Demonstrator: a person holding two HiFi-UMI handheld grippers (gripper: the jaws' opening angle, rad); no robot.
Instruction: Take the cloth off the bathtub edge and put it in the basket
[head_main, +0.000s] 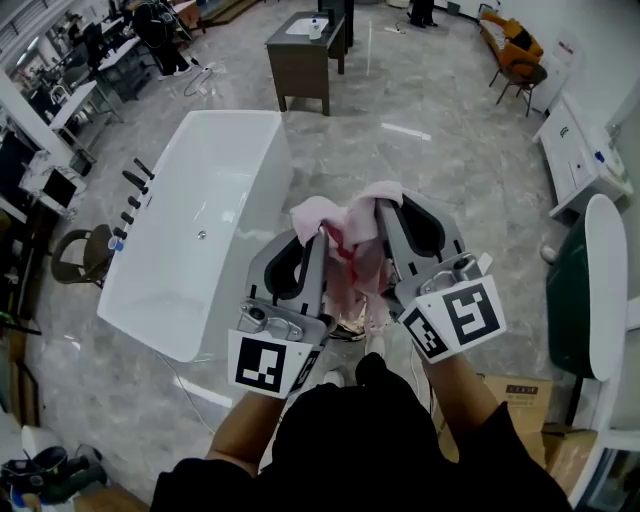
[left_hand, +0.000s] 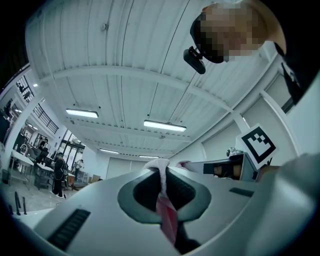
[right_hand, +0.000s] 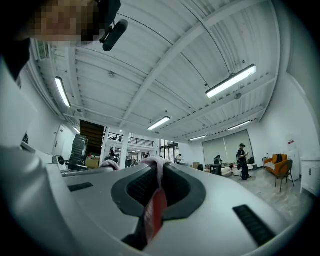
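Observation:
A pale pink cloth (head_main: 350, 240) with a red patch hangs between my two grippers, held up in front of the person's chest. My left gripper (head_main: 322, 236) is shut on its left part, and in the left gripper view the cloth (left_hand: 162, 192) is pinched between the jaws. The right gripper (head_main: 380, 207) is shut on its right part, with the cloth (right_hand: 156, 200) squeezed in the jaws. Both point slightly upward. The white bathtub (head_main: 195, 225) lies on the floor to the left, below the grippers. No basket is in view.
A dark cabinet with a basin (head_main: 305, 55) stands beyond the tub. A green and white chair (head_main: 590, 290) is at the right, cardboard boxes (head_main: 520, 400) near the person's feet. A white cabinet (head_main: 585, 160) stands at the far right. People stand far off in the hall.

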